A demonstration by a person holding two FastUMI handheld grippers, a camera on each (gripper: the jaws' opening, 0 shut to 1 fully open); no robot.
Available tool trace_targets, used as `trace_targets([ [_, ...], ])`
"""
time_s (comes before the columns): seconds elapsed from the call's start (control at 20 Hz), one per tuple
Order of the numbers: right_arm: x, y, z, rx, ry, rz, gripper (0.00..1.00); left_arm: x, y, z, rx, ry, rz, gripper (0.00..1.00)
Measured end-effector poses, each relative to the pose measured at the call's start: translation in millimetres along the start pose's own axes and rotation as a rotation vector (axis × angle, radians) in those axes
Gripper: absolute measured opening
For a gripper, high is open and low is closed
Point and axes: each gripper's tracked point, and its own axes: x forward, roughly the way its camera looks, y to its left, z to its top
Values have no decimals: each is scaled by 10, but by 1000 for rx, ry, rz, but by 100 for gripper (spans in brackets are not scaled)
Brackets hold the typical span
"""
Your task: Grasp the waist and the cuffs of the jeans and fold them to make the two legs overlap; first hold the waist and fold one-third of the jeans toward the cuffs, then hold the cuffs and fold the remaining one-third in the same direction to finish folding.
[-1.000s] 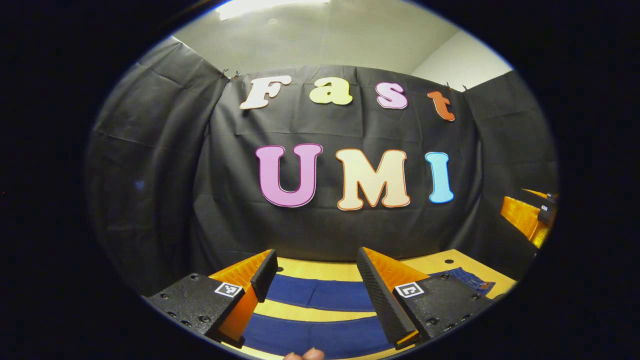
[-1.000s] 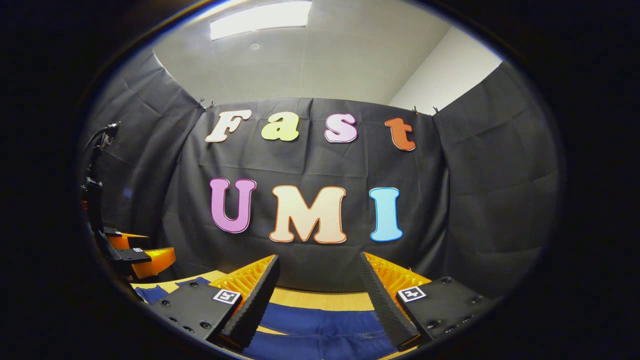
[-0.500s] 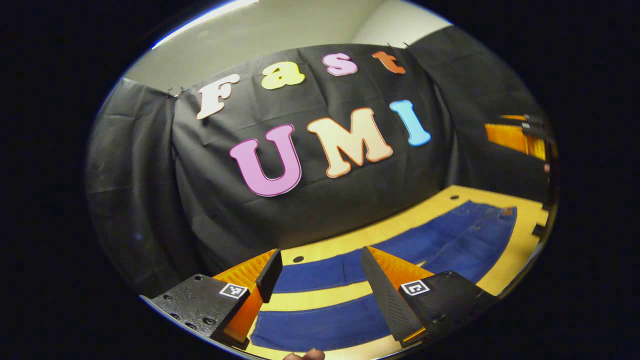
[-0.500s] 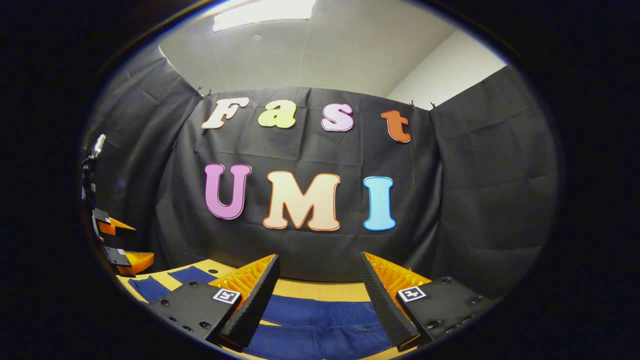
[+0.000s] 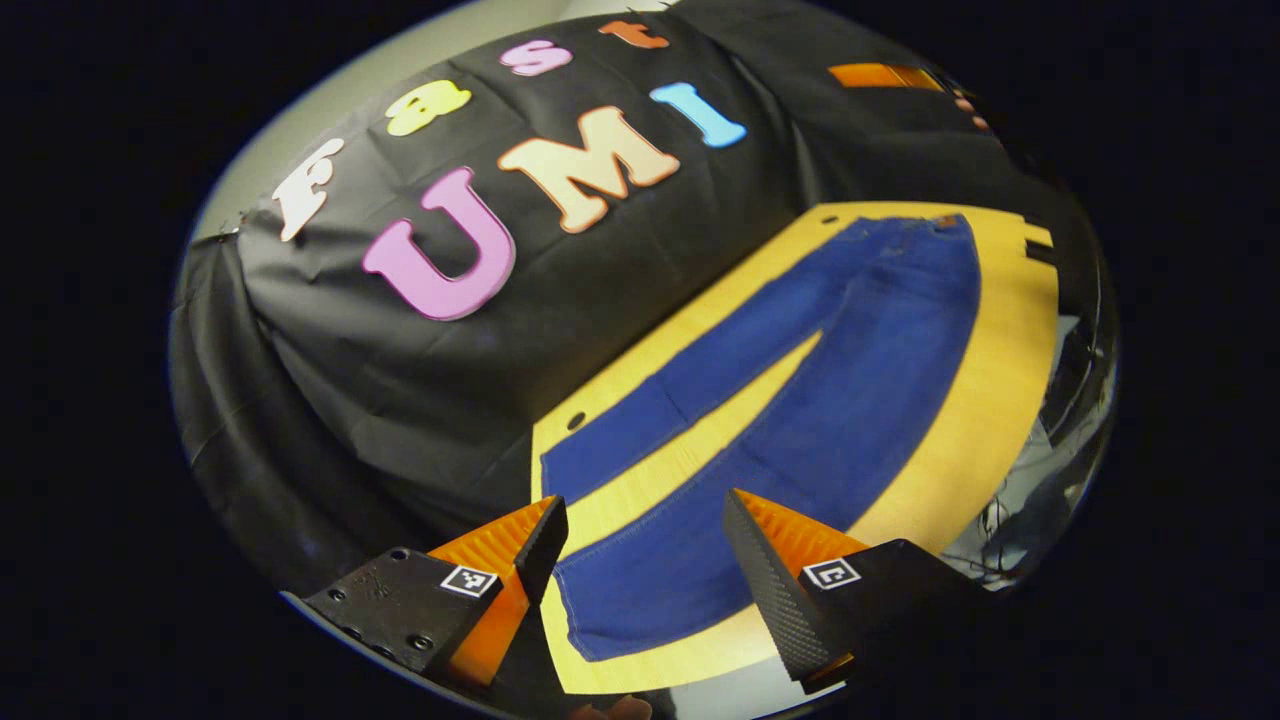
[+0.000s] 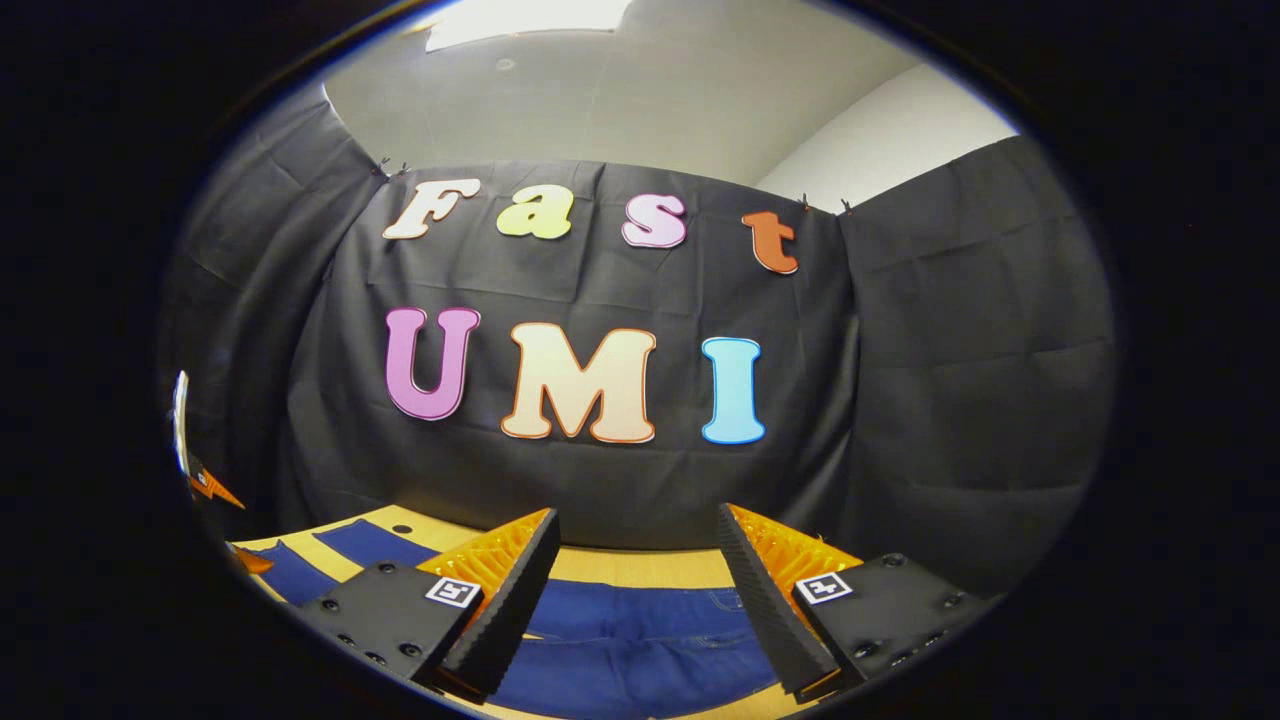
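A pair of blue jeans (image 5: 800,400) lies flat and fully spread on a pale wooden desk (image 5: 1000,380), in front of the booth's black cloth wall. Nothing is folded yet: the two legs lie apart in a narrow V, with a strip of bare desk showing between them. All the steps appear to be ahead: overlapping the legs, folding the waist third toward the cuffs, then folding the cuff third over.

In the left gripper view, the long axis of the jeans runs diagonally away from the gripper. The cuffs (image 5: 600,610) are the near end and the waist (image 5: 920,225) is the far end, close to the desk's far corner. One leg's cuff lies just beyond the left gripper (image 5: 640,560), between its two fingers as seen from the camera. The other leg's cuff lies farther off, toward the cloth wall. The left gripper is open, fingers spread wide and gripping nothing, and it hangs above the jeans without touching them.

In the right gripper view, the right gripper (image 6: 635,590) is also open and empty. The waist end of the jeans lies on the desk below and beyond its spread fingers. The legs stretch away from there toward the left edge of that view.
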Motion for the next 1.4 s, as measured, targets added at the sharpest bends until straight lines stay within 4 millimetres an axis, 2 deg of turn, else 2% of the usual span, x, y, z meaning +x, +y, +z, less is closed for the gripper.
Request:
trace_targets([
  [0.2,-23,-95,-105,-25,32,-21,98,179,-189,-602,144,158,-61,95],
  [0.4,-43,-192,-138,-64,46,-37,99,327,-322,-908,207,250,-129,95],
  [0.45,-55,-210,-157,-71,50,-40,99,375,-348,-995,225,271,-143,100],
  [0.5,-55,-234,-174,-79,59,-44,99,413,-365,-1068,246,290,-154,95],
  [0.65,-70,-298,-260,-94,85,-60,99,459,-445,-1257,309,336,-182,96],
  [0.75,-90,-340,-295,-104,97,-74,99,513,-432,-1277,336,336,-182,95],
  [0.8,-92,-351,-317,-108,101,-79,99,563,-439,-1274,340,338,-192,89],
  [1.05,-96,-383,-340,-107,114,-97,98,908,-353,-1190,375,300,-223,87],
  [1.15,-91,-381,-340,-113,113,-100,99,972,-396,-1205,377,310,-263,86],
  [1.25,-85,-392,-357,-123,117,-100,99,945,-507,-1249,349,334,-347,74],
  [1.4,-59,-440,-391,-127,123,-99,100,959,-608,-1275,359,326,-366,20],
])
